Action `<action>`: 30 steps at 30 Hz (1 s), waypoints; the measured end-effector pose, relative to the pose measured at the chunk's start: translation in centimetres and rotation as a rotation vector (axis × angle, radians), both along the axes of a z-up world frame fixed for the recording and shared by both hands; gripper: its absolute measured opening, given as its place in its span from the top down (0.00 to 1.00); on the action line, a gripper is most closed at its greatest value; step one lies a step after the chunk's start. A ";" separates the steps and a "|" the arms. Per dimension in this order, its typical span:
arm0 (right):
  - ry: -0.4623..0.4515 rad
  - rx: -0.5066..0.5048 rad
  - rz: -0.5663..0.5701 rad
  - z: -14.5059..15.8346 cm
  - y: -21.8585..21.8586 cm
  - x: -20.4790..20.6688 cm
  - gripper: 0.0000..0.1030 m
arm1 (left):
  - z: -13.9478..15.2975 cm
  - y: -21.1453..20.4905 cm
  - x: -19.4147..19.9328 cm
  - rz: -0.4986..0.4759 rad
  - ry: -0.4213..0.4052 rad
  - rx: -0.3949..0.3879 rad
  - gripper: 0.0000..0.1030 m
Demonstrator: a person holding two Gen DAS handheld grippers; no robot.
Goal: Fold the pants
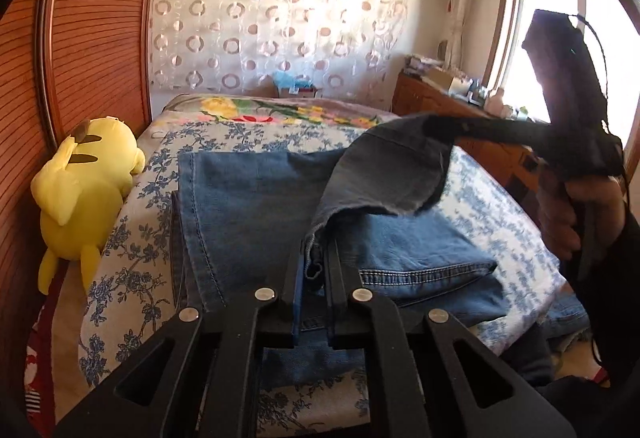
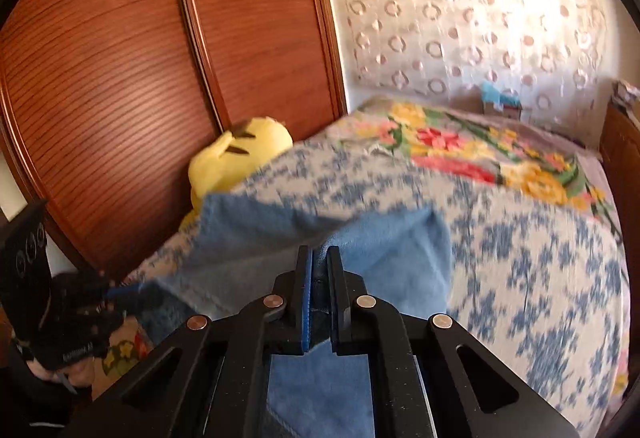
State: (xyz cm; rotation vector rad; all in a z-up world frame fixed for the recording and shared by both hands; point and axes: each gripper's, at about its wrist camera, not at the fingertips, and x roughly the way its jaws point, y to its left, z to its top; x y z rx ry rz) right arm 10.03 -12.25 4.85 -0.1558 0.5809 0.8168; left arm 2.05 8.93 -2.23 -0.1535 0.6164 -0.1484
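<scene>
Far left: we see a yellow plush toy (image 1: 86, 194) lying at the bed's left edge against the ribbed reddish-brown wooden wardrobe doors (image 1: 96, 38); it takes no part in the task.

Bed: we note the blue-and-white floral bedspread (image 1: 132, 234) as the work surface, with a multicoloured flowered blanket (image 1: 256, 110) farther back.

Task's thing: we find the blue denim pants (image 1: 248, 206) lying partly folded on the bedspread, mid-bed, with one edge lifted off the stack.

Left gripper (image 1: 316, 262): clenched on a hemmed denim edge, which we see pinched between its black fingers, just above the stack.

Right gripper (image 2: 320, 270): likewise clenched on denim, a blue fold standing between its pads; in the left wrist view we see it (image 1: 436, 128) raised higher and to the right, holding up the other end of the lifted edge.

Right hand (image 1: 576, 214): gripping the tool's handle at the frame's right margin.

Governing relation: we judge that the lifted edge runs left to right between the two grippers, while the resting layers stretch away from them toward the far side of the bed.

Next move, as we judge it: both grippers carry the edge forward together over the stack; neither is clearly nearer, though the right stands higher.
</scene>
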 end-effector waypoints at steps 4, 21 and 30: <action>-0.036 0.007 0.025 2.0 1.9 0.3 0.94 | 0.2 0.4 -0.9 -0.002 -0.010 -0.017 0.91; -0.044 -0.061 0.138 1.8 11.6 2.9 0.94 | -1.5 2.3 -3.3 0.029 0.010 -0.035 0.91; 0.009 -0.126 0.166 -0.6 16.1 4.9 0.94 | -3.6 3.4 -3.6 0.038 0.061 -0.047 0.91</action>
